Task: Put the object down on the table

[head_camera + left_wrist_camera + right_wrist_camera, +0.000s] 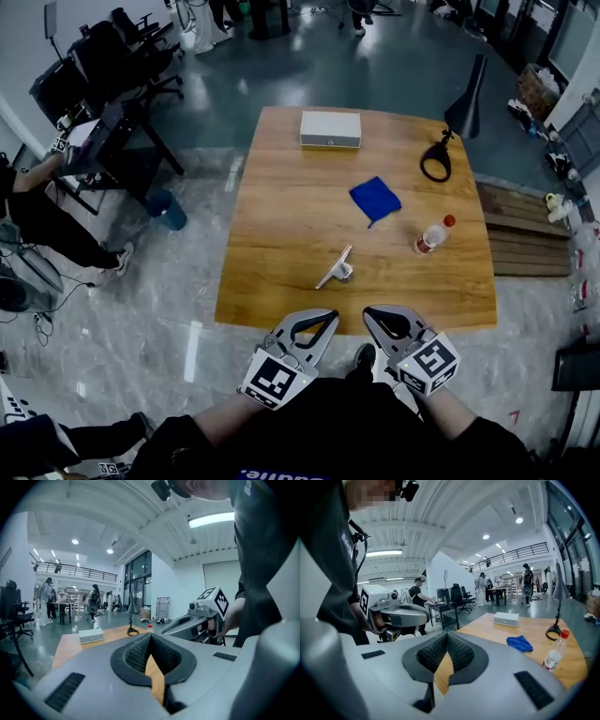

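Off the surface's [281,216] near edge, I hold left tongs [328,317] and right tongs [372,315] side by side, both pinched closed, empty.

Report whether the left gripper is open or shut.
Shut: the left gripper has its jaws together at the tips, with nothing between them.

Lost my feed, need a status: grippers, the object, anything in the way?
Both shut, empty: left gripper, right gripper. On the table, a small metal object, untouched. Nothing in the way.
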A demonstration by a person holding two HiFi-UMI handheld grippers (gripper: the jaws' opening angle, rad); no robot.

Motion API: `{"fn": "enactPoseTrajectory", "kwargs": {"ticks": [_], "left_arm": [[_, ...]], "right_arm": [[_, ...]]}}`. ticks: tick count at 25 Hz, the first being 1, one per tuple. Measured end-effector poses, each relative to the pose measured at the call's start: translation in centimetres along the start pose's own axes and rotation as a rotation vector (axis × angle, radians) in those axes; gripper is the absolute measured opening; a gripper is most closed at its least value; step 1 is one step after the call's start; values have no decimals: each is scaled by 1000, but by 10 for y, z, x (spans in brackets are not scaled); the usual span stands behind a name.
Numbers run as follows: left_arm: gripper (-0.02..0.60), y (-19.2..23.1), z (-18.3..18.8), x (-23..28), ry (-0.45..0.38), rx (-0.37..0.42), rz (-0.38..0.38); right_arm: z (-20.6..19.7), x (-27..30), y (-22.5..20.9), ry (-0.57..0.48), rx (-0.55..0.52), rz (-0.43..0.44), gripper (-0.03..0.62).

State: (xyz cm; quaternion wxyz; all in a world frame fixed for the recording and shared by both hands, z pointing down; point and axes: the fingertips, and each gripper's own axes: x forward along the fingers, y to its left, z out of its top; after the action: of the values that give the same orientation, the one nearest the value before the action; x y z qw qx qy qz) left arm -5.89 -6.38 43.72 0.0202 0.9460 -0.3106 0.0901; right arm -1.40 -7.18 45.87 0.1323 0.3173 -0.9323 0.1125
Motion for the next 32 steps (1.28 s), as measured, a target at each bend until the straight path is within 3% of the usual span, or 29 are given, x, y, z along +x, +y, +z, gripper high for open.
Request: {"fn": "enactPoseTrajectory", "kwargs": {"ticks": [6, 16, 32], "left_arm": [[6, -9, 13, -16, -40, -19, -70], [6, -23, 35, -1, -66, -38, 8], [6, -52, 33, 14, -35, -10, 17]], "right_arm": [[11, -4, 30, -39, 10, -29, 5], [33, -31, 25, -134, -40, 24, 5], [25, -55, 16, -132, -33, 45, 5]]}}
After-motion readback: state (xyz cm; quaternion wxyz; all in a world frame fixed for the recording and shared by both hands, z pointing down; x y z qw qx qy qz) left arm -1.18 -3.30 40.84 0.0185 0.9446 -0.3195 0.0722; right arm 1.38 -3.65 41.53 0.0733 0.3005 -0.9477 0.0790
